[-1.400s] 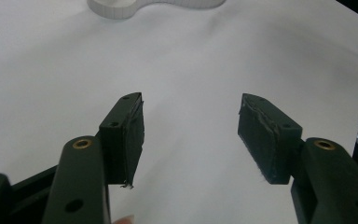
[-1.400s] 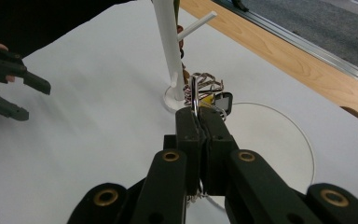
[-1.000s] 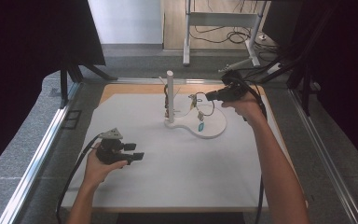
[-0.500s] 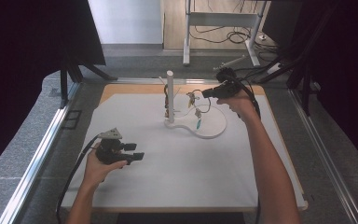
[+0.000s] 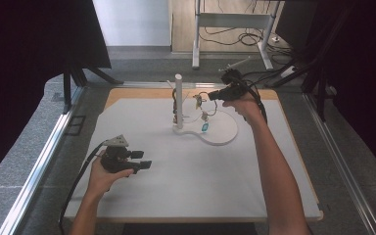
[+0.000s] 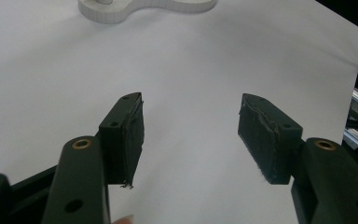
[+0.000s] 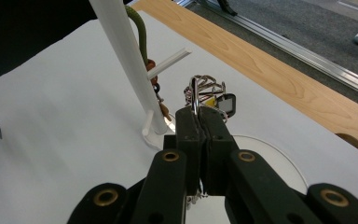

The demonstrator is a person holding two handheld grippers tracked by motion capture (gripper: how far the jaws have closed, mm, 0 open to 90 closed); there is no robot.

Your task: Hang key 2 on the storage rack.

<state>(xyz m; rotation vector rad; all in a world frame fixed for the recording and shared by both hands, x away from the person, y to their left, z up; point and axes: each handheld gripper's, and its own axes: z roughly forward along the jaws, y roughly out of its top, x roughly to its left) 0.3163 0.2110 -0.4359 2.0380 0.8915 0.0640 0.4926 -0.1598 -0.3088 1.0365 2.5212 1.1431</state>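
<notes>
The right gripper (image 5: 214,96) is up at the far side of the table (image 5: 235,196), just right of the white post (image 5: 179,100), with its jaws pressed together on a bunch of metal rings (image 7: 204,89). In the right gripper view the rings stick up out of the pinched tips, a small dark tag (image 7: 227,104) hangs with them just beyond, and the post rises slanted at the left with a thin white peg (image 7: 168,63) jutting out of it toward the rings. An olive cord (image 7: 140,32) with brown bits hangs close against the post. In the high view the ring bunch (image 5: 199,100) is held in the air between the post and the gripper, over the white flat base (image 5: 220,134) on which the post stands, and a small teal tag (image 5: 204,127) hangs lower, just above that base. The left gripper (image 5: 143,160) sits low at the near left of the white sheet, well apart from the stand, gripped by the person's left hand (image 5: 105,174). Its jaws stand apart with nothing between them; in the left gripper view only bare white sheet lies between the two black pads (image 6: 129,133), and the edge of the base (image 6: 144,7) shows far off at the top.
</notes>
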